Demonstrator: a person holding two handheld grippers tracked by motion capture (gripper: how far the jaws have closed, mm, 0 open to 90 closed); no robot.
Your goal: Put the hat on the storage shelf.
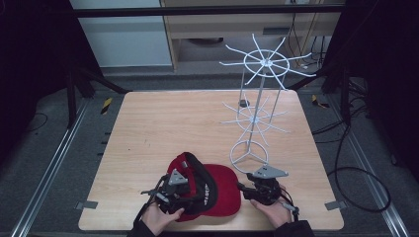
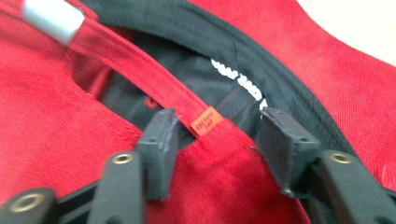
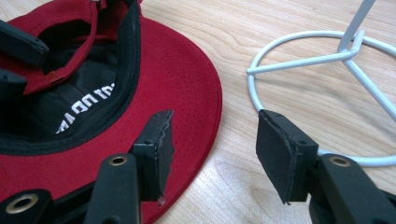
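Item 1: red cap [image 1: 217, 190], lying upside down on the wooden table [image 1: 163, 128], crown opening upward, black sweatband and white lettering showing inside. Brim points toward the wire rack's base ring; the adjustable back strap sits on the far side from it, at my left gripper.

Item 2: my left gripper [image 2: 215, 140], jaws apart, straddling the cap's back strap [image 2: 140, 70] just beside its small orange tag [image 2: 206, 121]. Nothing is pinched yet. I judge the jaws are placed here because the strap is the thin band a pair of jaws can close on.

Item 3: my right gripper [image 3: 212, 149], jaws apart, hovering over the cap's brim edge; one jaw above red fabric, the other above bare table, near the base ring [image 3: 299, 42]. Probably set to nip the brim so the cap lifts level.

Item 4: white wire rack [image 1: 257, 98], upright beyond the cap, two tiers of radiating prongs, all bare. Likely where the cap is meant to hang
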